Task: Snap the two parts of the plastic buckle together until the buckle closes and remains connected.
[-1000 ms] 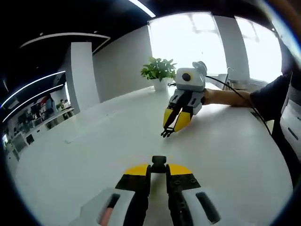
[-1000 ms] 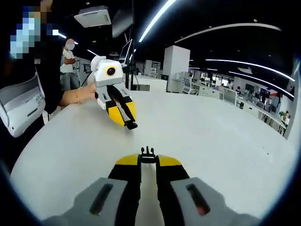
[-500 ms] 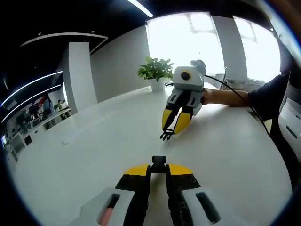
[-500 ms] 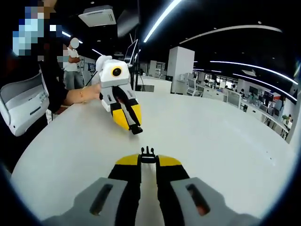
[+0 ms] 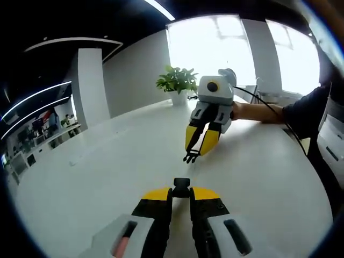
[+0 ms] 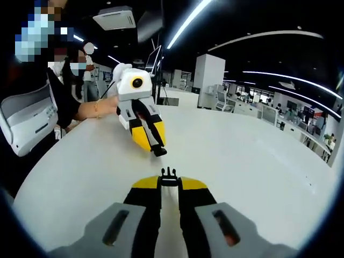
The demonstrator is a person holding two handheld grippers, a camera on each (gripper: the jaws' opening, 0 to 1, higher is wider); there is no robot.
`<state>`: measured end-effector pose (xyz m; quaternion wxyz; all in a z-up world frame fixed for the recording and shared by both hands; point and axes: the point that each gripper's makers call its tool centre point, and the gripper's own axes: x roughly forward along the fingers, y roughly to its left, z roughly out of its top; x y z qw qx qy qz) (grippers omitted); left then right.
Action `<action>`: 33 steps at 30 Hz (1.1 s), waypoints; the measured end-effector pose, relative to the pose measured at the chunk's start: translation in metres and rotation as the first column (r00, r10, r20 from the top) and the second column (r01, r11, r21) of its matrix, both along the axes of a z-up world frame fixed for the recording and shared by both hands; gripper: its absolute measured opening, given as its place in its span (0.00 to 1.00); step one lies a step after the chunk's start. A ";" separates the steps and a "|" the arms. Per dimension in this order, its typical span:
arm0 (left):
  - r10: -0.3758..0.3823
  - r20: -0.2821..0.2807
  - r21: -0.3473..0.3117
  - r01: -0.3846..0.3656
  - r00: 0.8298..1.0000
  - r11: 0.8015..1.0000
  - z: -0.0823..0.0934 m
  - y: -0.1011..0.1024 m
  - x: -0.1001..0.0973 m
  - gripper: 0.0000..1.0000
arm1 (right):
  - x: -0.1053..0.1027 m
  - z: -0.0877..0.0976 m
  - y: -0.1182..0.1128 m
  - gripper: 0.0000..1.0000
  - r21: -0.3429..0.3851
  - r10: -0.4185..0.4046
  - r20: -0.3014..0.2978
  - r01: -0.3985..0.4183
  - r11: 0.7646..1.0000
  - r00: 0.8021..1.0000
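Note:
In the left gripper view my left gripper [image 5: 181, 192] is shut on the black socket half of the buckle [image 5: 181, 186], which sticks out past the yellow tips. Ahead of it, above the white table [image 5: 102, 183], my right gripper [image 5: 190, 155] points down toward me with the black pronged half of the buckle [image 5: 190, 157] pinched at its tips. In the right gripper view my right gripper [image 6: 169, 181] is shut on the pronged half [image 6: 169, 175], and my left gripper [image 6: 159, 150] hangs just beyond with the socket half [image 6: 160, 151] at its tips. A small gap separates the halves.
A potted green plant [image 5: 177, 83] stands at the table's far edge below bright windows. A person's forearm [image 5: 263, 112] reaches in from the right, and the person's torso [image 6: 32, 123] sits at the left of the right gripper view. Office desks [image 6: 258, 107] lie beyond.
The two grippers have drawn closer: each appears larger and nearer the middle in the other's view. The gap between the buckle halves has shrunk. Both stay shut.

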<state>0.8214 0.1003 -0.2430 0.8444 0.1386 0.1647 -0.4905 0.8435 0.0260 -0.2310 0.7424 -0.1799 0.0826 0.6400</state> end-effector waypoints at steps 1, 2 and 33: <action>-0.001 0.000 0.000 0.001 1.000 1.000 0.000 0.000 0.000 0.12 | 0.000 0.000 0.000 0.11 0.000 0.001 0.000 -0.001 1.000 1.000; -0.001 0.000 0.000 0.001 1.000 1.000 0.000 -0.001 -0.001 0.12 | -0.001 0.000 0.000 0.11 0.000 0.002 0.001 -0.002 1.000 1.000; -0.041 -0.011 0.002 0.041 0.999 0.999 -0.003 -0.010 -0.009 0.12 | -0.014 -0.002 0.010 0.11 -0.016 0.051 0.021 -0.051 0.999 0.998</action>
